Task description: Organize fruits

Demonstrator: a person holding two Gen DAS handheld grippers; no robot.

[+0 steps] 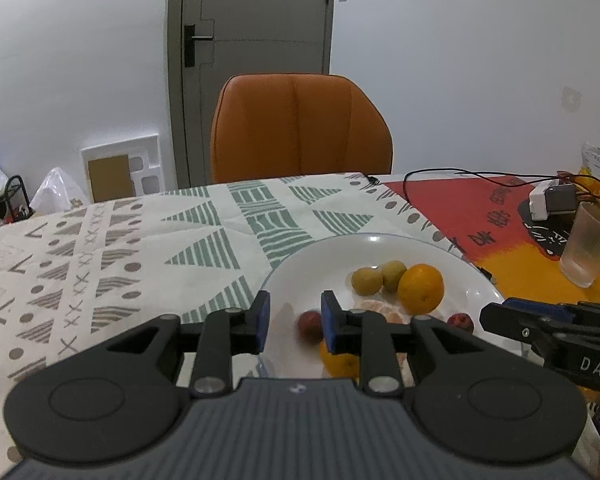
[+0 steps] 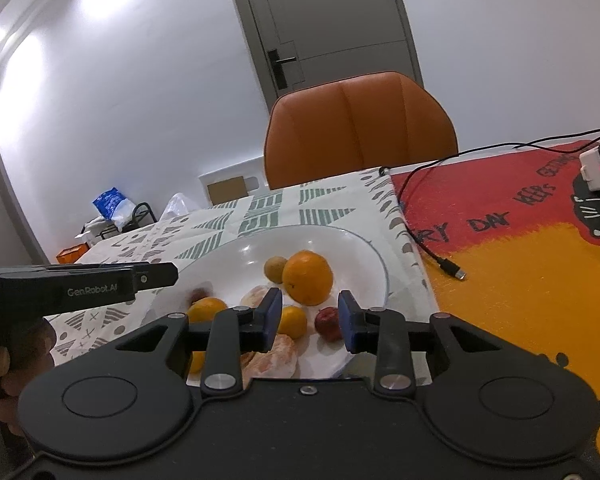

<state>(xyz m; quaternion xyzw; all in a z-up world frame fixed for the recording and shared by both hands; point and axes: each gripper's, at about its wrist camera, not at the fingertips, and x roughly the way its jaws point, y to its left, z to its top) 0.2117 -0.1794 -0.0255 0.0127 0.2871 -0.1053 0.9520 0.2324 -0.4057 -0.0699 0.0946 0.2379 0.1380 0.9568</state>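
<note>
**Fruit gathered on the plate, both tools empty**

The white plate [image 1: 380, 248] sits near the table's near edge, on the patterned cloth [image 1: 140, 240]. On it lie a big orange [image 1: 421, 289], two greenish fruits [image 1: 366, 281], peeled segments [image 2: 274, 354], small oranges [image 2: 293, 321] and two red fruits [image 2: 327, 322]; all are roundish, with no clear long axis. The left tool [image 1: 294, 318] and right tool [image 2: 310, 314] hover over the plate's near rim, jaws apart, holding nothing. A cable [image 2: 420, 240] lies to the right on the red mat [image 2: 500, 200], and a cup [image 1: 588, 248] stands beyond it.
</note>
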